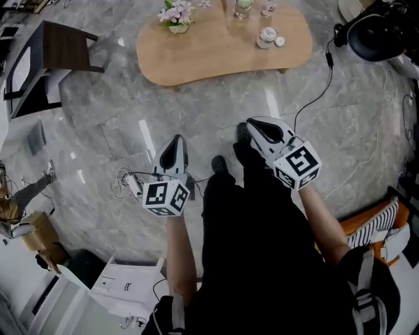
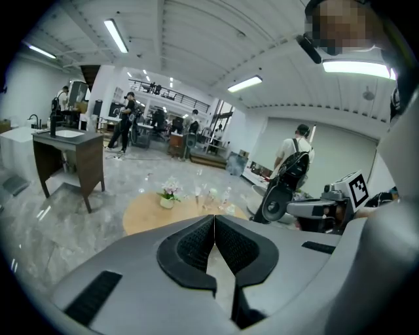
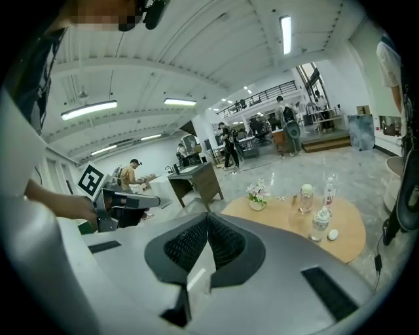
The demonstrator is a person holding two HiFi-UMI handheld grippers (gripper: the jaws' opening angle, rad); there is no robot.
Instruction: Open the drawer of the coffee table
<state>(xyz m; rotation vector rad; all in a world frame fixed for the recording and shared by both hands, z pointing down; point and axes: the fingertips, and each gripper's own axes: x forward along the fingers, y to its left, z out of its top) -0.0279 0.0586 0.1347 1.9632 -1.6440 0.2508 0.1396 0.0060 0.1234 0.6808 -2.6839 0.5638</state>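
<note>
- The coffee table (image 1: 216, 55) lies straight ahead of you, well apart from both grippers. Its long axis runs across your view from left to right.
- Your right gripper (image 1: 254, 125) is the nearer one and points toward the table's near edge. Your left gripper (image 1: 175, 141) hangs a little further back, toward the table's left end.
- Both grippers are clenched tight with nothing between the jaws.
- The table has a rounded top of light wood, bearing a flower pot (image 1: 178, 18) and bottles (image 3: 319, 224). No drawer shows from here, so you probably need to look for it under the top.
</note>
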